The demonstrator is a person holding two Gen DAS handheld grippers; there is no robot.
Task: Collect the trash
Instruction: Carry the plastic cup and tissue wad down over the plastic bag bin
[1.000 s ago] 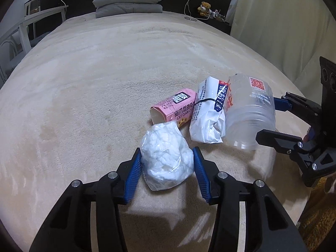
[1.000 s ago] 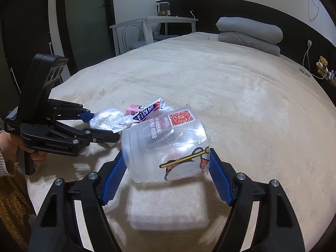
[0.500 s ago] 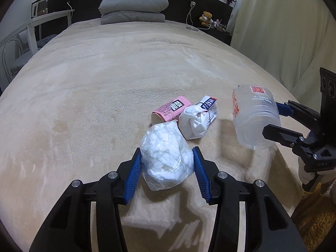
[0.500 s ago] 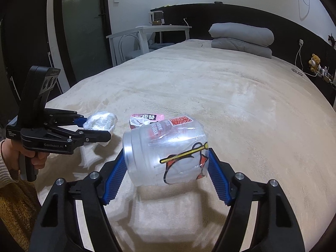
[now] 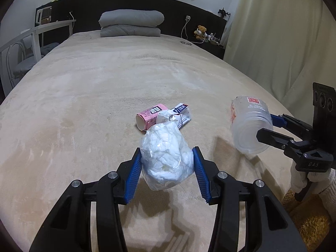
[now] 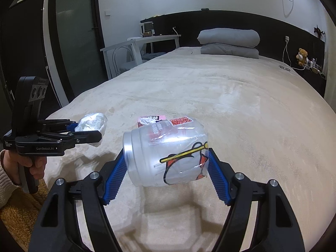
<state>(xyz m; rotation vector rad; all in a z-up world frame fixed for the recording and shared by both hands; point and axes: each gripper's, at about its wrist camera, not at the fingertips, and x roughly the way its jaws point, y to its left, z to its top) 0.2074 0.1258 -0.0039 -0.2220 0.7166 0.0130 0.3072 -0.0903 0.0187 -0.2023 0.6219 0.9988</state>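
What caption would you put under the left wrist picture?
Left gripper lifts a bagged tissue wad off the bed; pink box and wrapper remain.

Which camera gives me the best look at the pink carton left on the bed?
The left wrist view. There the pink carton lies in plain sight on the bed, partly behind the white wrapper. In the right wrist view only its top edge peeks over the held plastic cup.

Grey folded duvet (image 5: pixel 131 23) at bed (image 5: pixel 84 105) head; teddy bear (image 5: pixel 201 31) on shelf; white desk (image 6: pixel 142 42).
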